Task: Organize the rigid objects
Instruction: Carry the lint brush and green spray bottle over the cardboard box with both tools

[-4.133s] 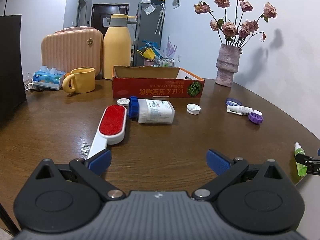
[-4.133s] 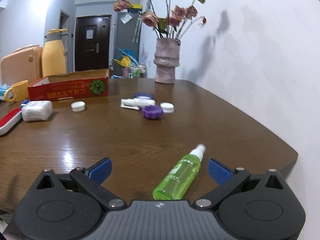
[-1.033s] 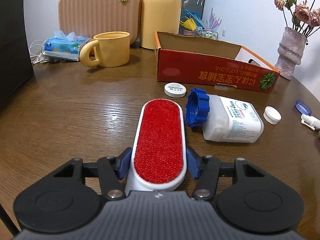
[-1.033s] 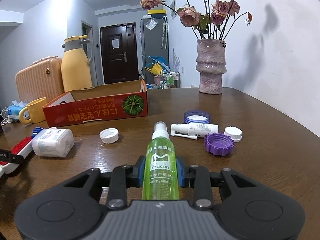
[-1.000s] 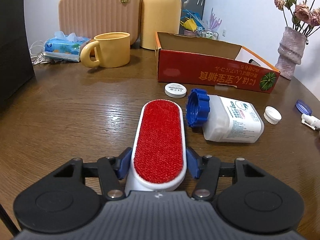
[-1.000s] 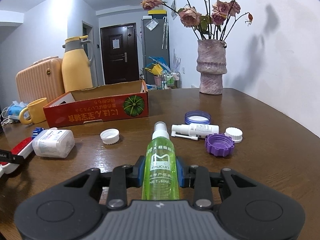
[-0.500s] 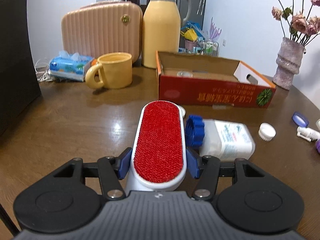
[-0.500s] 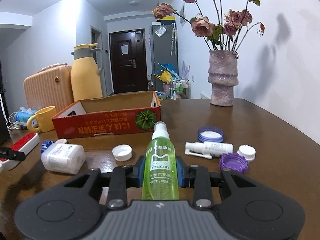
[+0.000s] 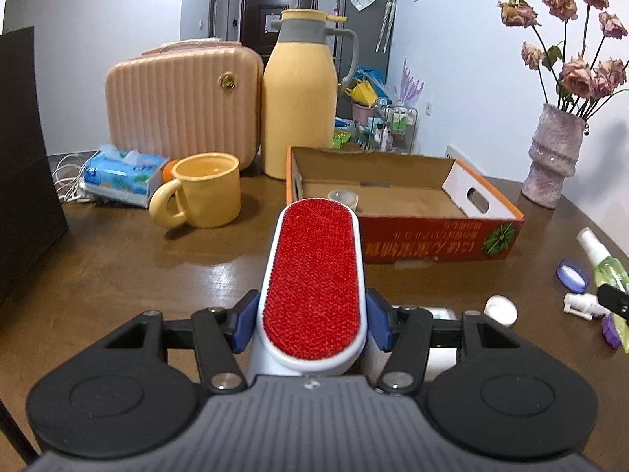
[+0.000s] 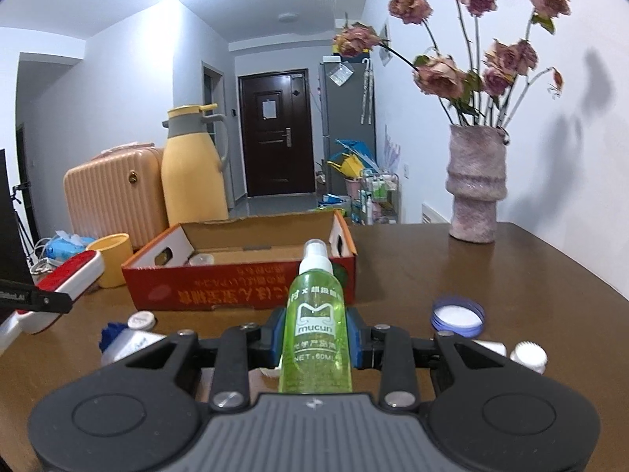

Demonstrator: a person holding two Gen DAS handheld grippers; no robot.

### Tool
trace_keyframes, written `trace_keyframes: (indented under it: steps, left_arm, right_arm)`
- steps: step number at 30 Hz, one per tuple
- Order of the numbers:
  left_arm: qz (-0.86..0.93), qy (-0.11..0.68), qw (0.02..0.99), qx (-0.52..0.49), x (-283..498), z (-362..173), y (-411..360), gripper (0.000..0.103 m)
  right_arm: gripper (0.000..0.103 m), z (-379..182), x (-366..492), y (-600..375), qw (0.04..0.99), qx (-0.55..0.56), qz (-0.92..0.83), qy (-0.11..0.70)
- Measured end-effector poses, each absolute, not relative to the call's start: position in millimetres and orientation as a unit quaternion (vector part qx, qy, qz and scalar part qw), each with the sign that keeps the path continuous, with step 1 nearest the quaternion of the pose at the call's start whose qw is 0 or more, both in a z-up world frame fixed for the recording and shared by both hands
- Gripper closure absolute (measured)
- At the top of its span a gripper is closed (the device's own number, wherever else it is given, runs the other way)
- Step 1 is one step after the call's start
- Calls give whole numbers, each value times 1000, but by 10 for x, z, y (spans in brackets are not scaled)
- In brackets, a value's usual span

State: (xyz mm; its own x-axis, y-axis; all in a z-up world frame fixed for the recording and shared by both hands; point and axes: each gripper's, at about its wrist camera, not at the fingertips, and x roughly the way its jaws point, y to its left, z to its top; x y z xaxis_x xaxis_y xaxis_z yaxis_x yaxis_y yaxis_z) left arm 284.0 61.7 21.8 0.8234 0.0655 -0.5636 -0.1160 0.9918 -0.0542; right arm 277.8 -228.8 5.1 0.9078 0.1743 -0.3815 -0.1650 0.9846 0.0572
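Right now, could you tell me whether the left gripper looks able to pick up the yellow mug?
Probably not yet: the left gripper is shut on the lint brush, so it has no free grip. The path to the yellow mug looks clear otherwise.

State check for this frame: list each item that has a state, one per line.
Red-faced white lint brush: clamped in left gripper, off the table.
Green spray bottle: clamped in right gripper, capped.
Red cardboard box: open-topped, small clear cup inside.
Yellow mug: upright.
Blue-capped white bottle: lying down.
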Motion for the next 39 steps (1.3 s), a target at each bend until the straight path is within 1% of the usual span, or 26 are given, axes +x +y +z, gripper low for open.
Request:
trace_keyframes:
  steps: [19, 39]
  left_arm:
    - [33, 255, 964, -65, 3517, 518, 471, 46]
    - [51, 253, 962, -88, 4388, 471, 563, 46]
  right_arm:
    - [73, 332, 3639, -1910, 977, 12, 119, 179]
    - [73, 205, 4541, -1545, 974, 23, 126, 188]
